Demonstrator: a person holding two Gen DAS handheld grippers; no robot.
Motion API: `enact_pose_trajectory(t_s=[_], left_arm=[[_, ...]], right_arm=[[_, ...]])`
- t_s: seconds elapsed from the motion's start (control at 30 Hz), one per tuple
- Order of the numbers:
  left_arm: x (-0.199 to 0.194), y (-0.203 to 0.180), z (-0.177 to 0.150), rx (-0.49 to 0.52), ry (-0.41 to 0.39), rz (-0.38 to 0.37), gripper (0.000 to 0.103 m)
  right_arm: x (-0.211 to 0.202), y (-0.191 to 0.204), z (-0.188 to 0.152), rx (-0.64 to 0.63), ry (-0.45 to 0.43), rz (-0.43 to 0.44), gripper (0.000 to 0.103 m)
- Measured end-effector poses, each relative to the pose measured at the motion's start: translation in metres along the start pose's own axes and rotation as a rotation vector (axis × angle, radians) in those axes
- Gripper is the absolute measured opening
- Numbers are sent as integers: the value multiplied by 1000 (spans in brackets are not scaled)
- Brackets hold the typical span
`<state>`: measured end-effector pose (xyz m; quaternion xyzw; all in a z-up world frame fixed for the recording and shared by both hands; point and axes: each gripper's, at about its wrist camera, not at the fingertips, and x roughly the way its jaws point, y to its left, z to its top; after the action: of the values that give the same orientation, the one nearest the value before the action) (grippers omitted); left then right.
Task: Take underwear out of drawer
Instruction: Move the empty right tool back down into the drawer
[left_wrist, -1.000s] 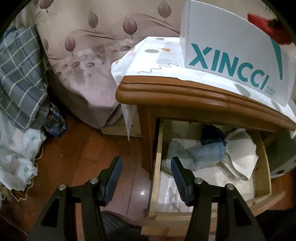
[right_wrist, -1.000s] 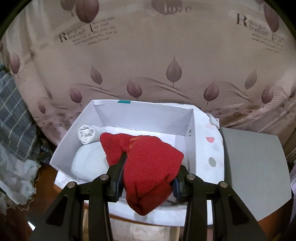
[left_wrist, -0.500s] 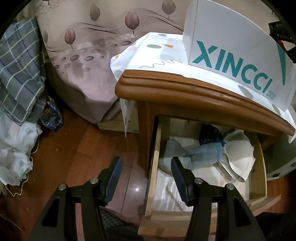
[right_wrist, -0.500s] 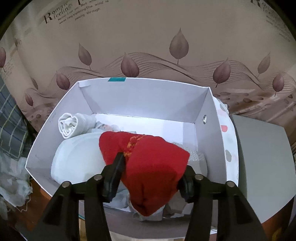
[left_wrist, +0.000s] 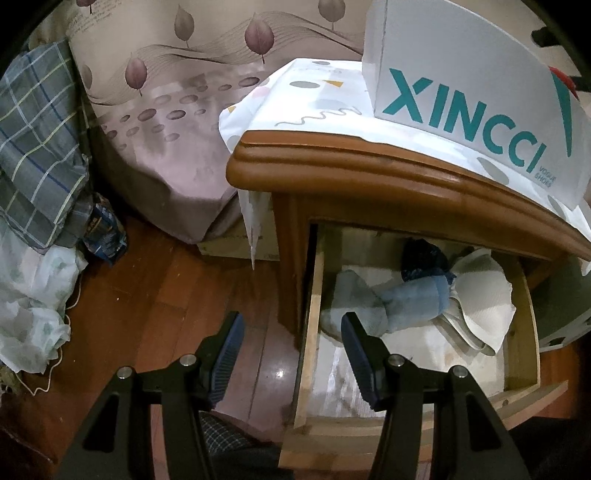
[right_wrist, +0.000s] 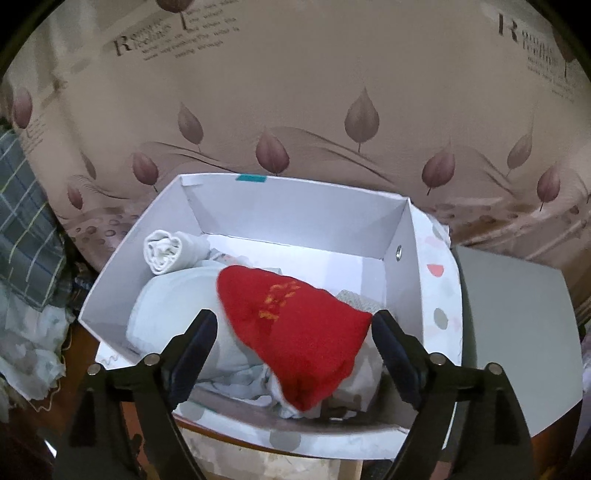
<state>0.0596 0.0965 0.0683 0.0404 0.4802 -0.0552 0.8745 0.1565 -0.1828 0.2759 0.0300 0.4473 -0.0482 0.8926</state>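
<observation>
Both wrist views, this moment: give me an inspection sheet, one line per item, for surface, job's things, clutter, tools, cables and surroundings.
Surface: wooden nightstand under a patterned cloth; white shoe box stands on it.
Job's things: drawer pulled open, holding a blue garment, a dark one and a white one; red garment lies in the box on pale folded pieces, beside a white roll.
Clutter: plaid fabric and white fabric piled on the floor.
Tools: left tool open, empty, over the drawer's left edge; right tool open astride the red garment, not pinching it.
Cables: nothing seen.
Surroundings: leaf-print bed cover, wooden floor.
</observation>
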Motion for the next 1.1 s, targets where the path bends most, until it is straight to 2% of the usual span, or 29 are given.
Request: enact_pose_trajectory(t_s=[0.23, 0.4, 0.53, 0.67, 0.83, 0.97, 1.1], left_arm=[[1, 7, -1, -32, 12, -9, 56], [0, 10, -1, -53, 11, -12, 56], [-2, 12, -1, -62, 7, -9, 56], [-1, 13, 0, -71, 12, -7, 56], [0, 15, 1, -81, 16, -10, 56], [0, 17, 1, -90, 20, -18, 56], [2, 19, 1, -101, 27, -23, 56]], right_arm=[[-37, 4, -20, -64, -33, 34, 87], [-61, 4, -63, -146, -30, 73, 90], [-60, 4, -104, -223, 10, 83, 92], [-34, 9, -153, -331, 109, 86, 93], [19, 25, -208, -445, 258, 100, 93], [55, 41, -232, -539, 306, 93, 92], [91, 55, -248, -656, 324, 33, 92]])
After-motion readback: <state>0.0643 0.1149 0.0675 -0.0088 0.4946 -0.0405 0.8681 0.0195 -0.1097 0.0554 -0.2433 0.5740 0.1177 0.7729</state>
